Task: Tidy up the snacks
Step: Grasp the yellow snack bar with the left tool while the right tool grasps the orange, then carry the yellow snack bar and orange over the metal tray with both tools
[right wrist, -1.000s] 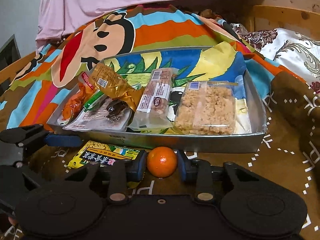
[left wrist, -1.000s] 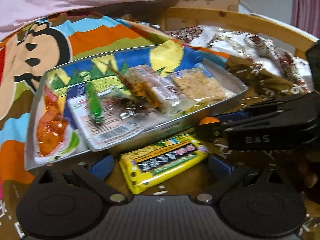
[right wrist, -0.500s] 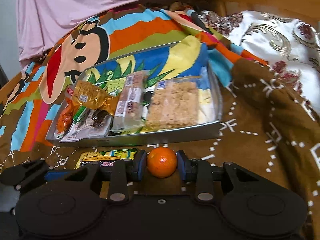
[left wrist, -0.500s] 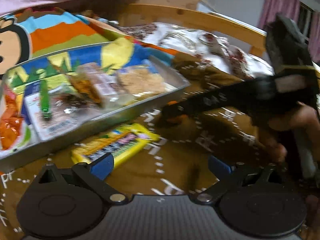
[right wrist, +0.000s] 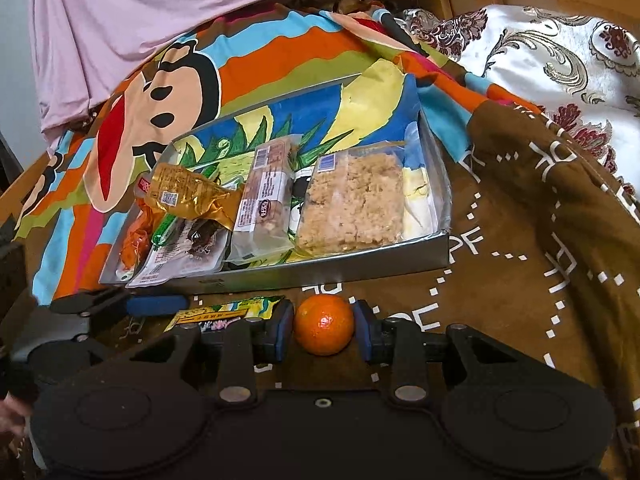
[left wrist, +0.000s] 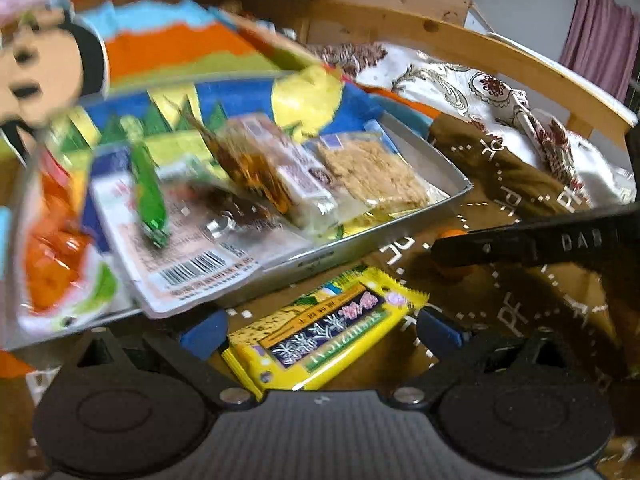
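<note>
A silver tray (right wrist: 332, 270) (left wrist: 452, 178) holds several snack packets, among them a rice-crisp bar (right wrist: 352, 204) and a gold pouch (right wrist: 184, 194). My right gripper (right wrist: 324, 330) is shut on a small orange (right wrist: 325, 330) just in front of the tray. My left gripper (left wrist: 320, 330) is open around a yellow snack packet (left wrist: 324, 332) that lies on the brown cloth in front of the tray. The packet (right wrist: 228, 312) also shows in the right wrist view. The right gripper's finger (left wrist: 520, 246) reaches in from the right in the left wrist view.
A colourful cartoon blanket (right wrist: 168, 92) lies behind and under the tray. A brown patterned cloth (right wrist: 540, 240) covers the near surface. A white floral cushion (right wrist: 552, 52) and a wooden rail (left wrist: 460, 40) lie at the back right. A pink sheet (right wrist: 120, 12) is at the back.
My left gripper swung right and then back over the yellow packet. My right gripper kept the orange and shifted, so the tray now sits further left and away.
</note>
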Motion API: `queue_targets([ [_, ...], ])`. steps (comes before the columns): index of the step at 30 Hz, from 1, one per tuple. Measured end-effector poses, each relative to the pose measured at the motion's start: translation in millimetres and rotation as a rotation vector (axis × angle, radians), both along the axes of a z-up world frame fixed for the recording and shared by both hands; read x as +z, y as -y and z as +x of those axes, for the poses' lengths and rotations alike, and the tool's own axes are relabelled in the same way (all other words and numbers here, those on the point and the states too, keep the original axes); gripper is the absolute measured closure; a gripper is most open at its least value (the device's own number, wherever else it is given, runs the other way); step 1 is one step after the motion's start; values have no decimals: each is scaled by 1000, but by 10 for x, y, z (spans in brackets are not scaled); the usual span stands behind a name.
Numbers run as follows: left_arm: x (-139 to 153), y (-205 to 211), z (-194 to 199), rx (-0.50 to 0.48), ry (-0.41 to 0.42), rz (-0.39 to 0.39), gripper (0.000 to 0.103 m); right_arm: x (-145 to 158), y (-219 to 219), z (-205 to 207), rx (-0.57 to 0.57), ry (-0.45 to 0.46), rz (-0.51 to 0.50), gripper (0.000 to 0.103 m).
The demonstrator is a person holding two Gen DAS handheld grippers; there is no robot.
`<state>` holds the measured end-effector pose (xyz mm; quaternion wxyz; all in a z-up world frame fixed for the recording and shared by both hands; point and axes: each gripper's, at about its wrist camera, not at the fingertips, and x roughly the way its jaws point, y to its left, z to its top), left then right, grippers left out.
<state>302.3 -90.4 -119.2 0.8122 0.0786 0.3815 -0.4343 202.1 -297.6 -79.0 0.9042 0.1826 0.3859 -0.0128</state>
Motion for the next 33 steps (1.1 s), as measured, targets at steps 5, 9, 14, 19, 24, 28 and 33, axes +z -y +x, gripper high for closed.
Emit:
queue_targets([
  [5, -102, 8, 4, -74, 5, 16, 1, -22, -8, 36, 3, -10, 11, 68],
  [9, -43, -7, -12, -113, -26, 0, 1, 4, -24, 8, 19, -15, 7, 68],
  [14, 26, 61, -194, -208, -73, 41, 1, 75, -35, -83, 31, -34, -15, 68],
  [19, 102, 168, -265, -225, -50, 73, 1, 97, -25, -121, 40, -36, -15, 68],
  [24, 8, 151, -102, -93, -77, 55, 6, 67, -28, -99, 46, -44, -22, 68],
  [28, 24, 183, -121, -95, -37, 74, 19, 46, -42, -82, 49, -51, -26, 68],
  [33, 83, 271, -257, -114, -25, 113, 41, 67, -66, -136, 55, -52, -27, 68],
])
